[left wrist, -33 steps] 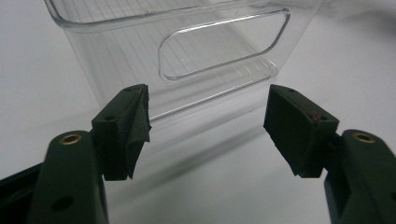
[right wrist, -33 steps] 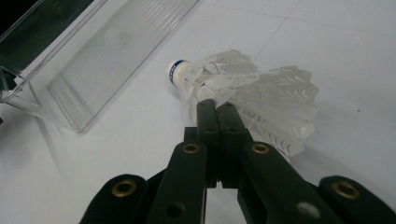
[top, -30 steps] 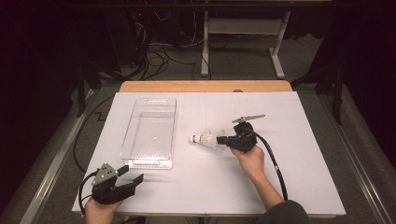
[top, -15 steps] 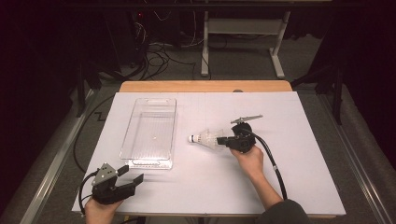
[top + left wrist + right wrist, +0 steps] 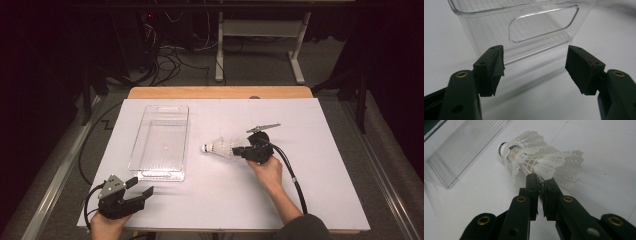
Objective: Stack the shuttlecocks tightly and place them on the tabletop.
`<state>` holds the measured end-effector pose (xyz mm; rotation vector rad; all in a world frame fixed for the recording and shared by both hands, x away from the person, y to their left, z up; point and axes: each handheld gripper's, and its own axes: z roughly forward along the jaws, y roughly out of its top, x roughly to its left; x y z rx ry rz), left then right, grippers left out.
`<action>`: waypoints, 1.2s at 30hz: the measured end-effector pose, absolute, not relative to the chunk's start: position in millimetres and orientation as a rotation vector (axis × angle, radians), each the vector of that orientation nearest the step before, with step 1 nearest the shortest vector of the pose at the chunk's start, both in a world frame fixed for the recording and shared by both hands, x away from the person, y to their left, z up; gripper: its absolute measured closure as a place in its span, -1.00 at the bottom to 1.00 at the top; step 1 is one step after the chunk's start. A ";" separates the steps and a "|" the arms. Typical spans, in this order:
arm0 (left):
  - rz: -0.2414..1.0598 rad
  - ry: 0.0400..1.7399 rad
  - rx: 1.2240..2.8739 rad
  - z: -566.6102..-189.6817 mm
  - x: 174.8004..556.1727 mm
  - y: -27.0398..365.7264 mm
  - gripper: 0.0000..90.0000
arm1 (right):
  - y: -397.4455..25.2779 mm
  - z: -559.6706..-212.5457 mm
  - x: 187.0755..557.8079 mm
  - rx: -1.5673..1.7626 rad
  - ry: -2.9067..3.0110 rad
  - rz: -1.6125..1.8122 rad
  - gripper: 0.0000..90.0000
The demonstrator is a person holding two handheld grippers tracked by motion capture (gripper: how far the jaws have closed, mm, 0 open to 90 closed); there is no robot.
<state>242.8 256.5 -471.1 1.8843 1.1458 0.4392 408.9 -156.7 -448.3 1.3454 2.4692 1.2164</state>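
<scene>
A white shuttlecock [image 5: 219,147] hangs just above the white table cover, its cork end pointing left toward the tray. My right gripper [image 5: 240,150] is shut on its feather skirt; in the right gripper view the jaws pinch the feathers of the shuttlecock [image 5: 541,163]. A clear plastic tray [image 5: 161,141] lies left of centre with nothing in it. My left gripper [image 5: 140,188] rests at the front left, open, its jaws aimed at the tray's near handle end [image 5: 544,23] with nothing between them.
The white cover [image 5: 320,165] spans the table, with a wooden edge [image 5: 220,92] at the back. Beyond the table, on the floor, are cables [image 5: 165,55] and a white desk frame [image 5: 260,35].
The right gripper has carried the shuttlecock slightly left and away from me. The left gripper has not moved.
</scene>
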 end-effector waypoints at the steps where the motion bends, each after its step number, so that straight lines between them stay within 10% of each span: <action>1: 0.439 1.145 1.886 -471.0 242.8 256.5 -0.28 | -156.8 -448.1 408.8 1.345 2.469 1.216 0.85; 15: 0.438 1.145 1.887 -471.2 243.0 256.3 -0.28 | -161.1 -446.3 406.4 1.357 2.444 1.209 0.25; 36: 0.416 1.138 1.877 -471.7 244.2 257.3 -0.28 | -170.7 -442.4 387.5 1.294 2.395 1.202 -0.01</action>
